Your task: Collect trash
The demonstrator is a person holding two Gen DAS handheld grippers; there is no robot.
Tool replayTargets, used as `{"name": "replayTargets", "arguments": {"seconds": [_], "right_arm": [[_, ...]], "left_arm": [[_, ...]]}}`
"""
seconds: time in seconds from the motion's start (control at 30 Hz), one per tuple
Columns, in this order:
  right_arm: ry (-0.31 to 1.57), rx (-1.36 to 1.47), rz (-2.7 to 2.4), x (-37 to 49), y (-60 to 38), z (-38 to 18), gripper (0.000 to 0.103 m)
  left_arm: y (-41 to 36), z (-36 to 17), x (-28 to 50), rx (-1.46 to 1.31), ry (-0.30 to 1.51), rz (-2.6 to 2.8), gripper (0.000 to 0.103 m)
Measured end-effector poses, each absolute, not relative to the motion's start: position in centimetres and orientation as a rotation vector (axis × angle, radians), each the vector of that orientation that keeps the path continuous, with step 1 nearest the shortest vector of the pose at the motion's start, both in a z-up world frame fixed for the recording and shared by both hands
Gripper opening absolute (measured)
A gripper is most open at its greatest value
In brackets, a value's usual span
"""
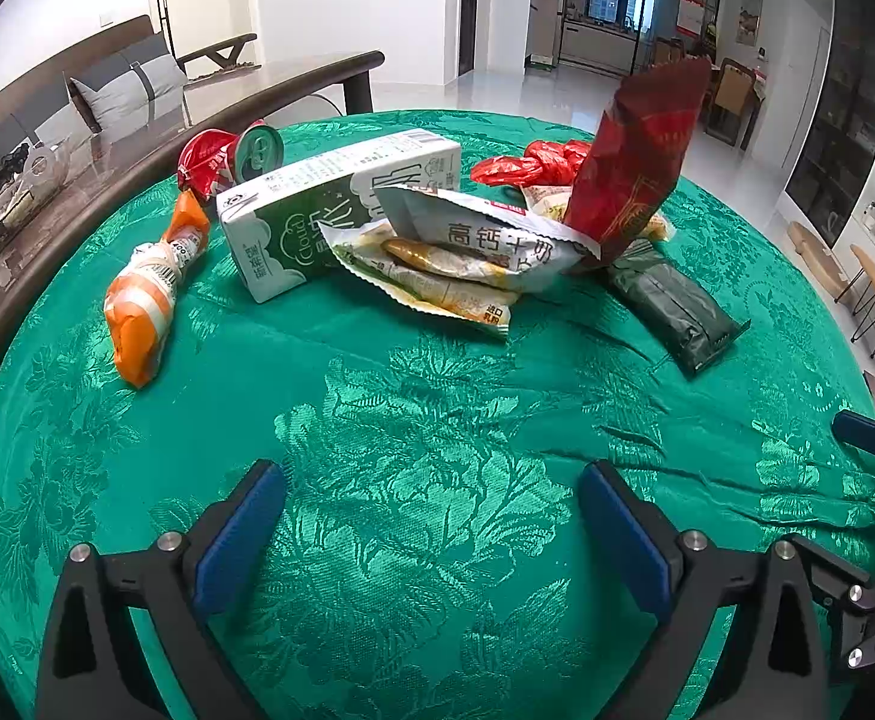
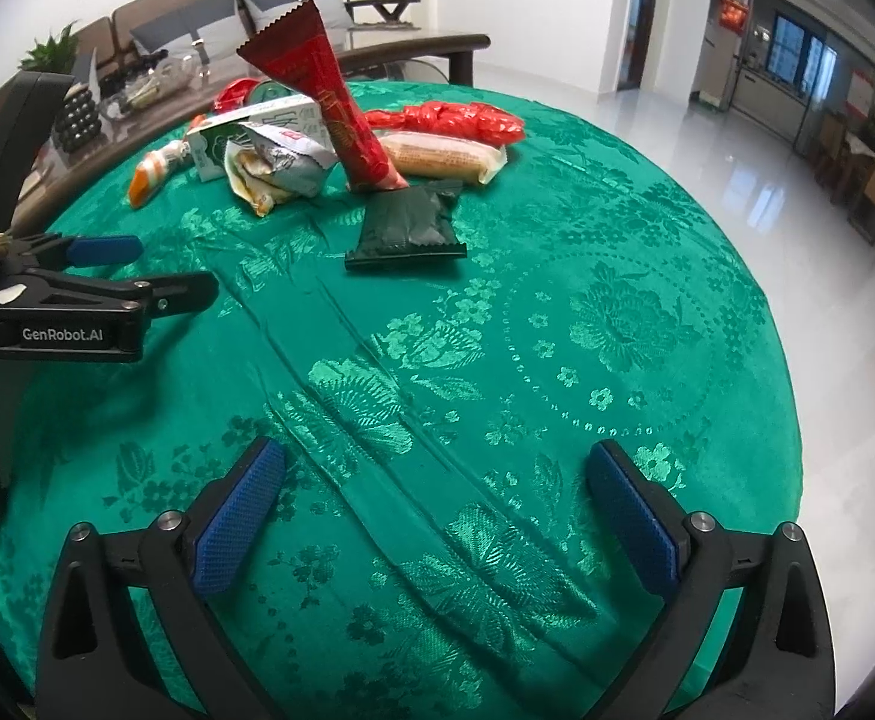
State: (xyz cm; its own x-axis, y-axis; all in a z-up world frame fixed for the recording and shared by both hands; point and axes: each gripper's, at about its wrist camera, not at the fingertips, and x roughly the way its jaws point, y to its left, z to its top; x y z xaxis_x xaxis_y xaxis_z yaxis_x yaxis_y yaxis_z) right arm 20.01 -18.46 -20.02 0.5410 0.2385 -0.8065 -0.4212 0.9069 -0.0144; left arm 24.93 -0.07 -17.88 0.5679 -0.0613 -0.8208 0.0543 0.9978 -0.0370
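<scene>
Trash lies in a heap at the far side of a round table with a green cloth (image 1: 437,420): a green-and-white milk carton (image 1: 329,210), a crushed red can (image 1: 230,159), an orange-and-white wrapper (image 1: 149,294), silver and yellow snack bags (image 1: 467,252), a tall red bag (image 1: 635,162) standing upright, a red plastic bag (image 1: 527,165) and a dark green packet (image 1: 674,312). My left gripper (image 1: 431,522) is open and empty, well short of the heap. My right gripper (image 2: 434,510) is open and empty over bare cloth; the dark green packet (image 2: 407,228) is the nearest item to it.
A dark wooden bench (image 1: 137,138) with a glass-topped table behind it runs along the table's far left. The left gripper's body (image 2: 89,300) shows at the left of the right wrist view. White tiled floor (image 2: 767,180) lies to the right of the table.
</scene>
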Motion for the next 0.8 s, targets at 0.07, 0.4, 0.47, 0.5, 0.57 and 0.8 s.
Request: {"name": "replayTargets", "arguments": {"seconds": [0.07,0.4,0.47,0.5,0.57,0.8], "right_arm": [[0.919,-0.216,0.394,20.00,-18.42,-20.01,0.101],[0.917,-0.206,0.389,20.01,-18.66,-20.02,0.101],[0.916,-0.208,0.388,19.98,-18.71,-20.02,0.101],[0.916,-0.207,0.389,19.98,-18.71,-20.01,0.101],[0.915,-0.204,0.390,19.96,-18.79,-20.00,0.101],[0.915,-0.201,0.388,19.91,-18.73,-19.94,0.101]], "left_arm": [[-0.07,-17.88,24.93,-0.008,0.964,-0.068,0.101],[-0.09,-17.89,24.90,-0.008,0.965,-0.068,0.101],[-0.09,-17.89,24.90,-0.008,0.964,-0.068,0.101],[-0.09,-17.89,24.90,-0.008,0.965,-0.068,0.101],[-0.09,-17.88,24.90,-0.008,0.965,-0.068,0.101],[-0.11,-17.88,24.90,-0.008,0.965,-0.068,0.101]]}}
